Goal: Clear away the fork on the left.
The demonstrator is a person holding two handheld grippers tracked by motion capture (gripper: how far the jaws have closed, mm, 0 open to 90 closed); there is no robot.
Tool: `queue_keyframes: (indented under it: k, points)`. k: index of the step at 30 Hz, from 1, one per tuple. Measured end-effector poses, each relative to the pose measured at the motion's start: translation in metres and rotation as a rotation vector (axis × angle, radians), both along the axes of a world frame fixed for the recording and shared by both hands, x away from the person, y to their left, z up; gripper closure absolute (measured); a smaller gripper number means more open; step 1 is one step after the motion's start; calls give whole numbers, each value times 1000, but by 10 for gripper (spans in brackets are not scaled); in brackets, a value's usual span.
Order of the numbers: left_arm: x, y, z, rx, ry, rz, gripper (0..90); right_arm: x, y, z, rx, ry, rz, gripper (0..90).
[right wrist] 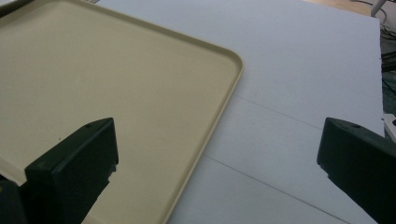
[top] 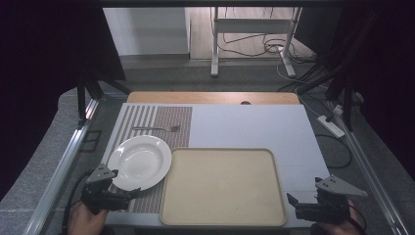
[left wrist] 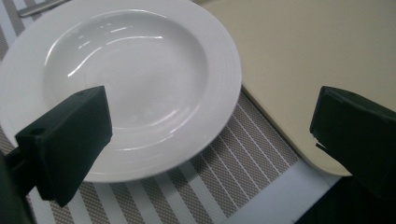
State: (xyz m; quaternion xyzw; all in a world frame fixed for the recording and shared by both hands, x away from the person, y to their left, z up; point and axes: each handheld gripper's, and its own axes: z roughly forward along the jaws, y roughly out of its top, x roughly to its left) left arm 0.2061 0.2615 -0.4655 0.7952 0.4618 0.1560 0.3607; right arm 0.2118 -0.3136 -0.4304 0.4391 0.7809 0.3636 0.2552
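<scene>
Hovering at lower left, left gripper (top: 128, 195) jaws wide apart beside the white plate (top: 139, 162) on the striped mat (top: 166, 120). Likely preparing to grasp its rim. Waiting lower right, right gripper (top: 293, 204) likewise spread beside the empty tray (top: 222, 221).

The left gripper (top: 128, 195) and the right gripper (top: 292, 205) sit low at the near corners, each held in a hand, pointing inward, jaws spread wide with nothing between them.
</scene>
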Motion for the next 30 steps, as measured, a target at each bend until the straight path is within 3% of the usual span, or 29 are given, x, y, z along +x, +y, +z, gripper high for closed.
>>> queue_keyframes:
  k: [22, 30]
  points:
    - [45, -5, -3, -58, 48, 3, 0, 1, 1, 0, -8, 3, 1, 0]
    - [65, -5, -6, -59, 61, 4, 0, 1, 1, 0, -10, 4, 1, 0]
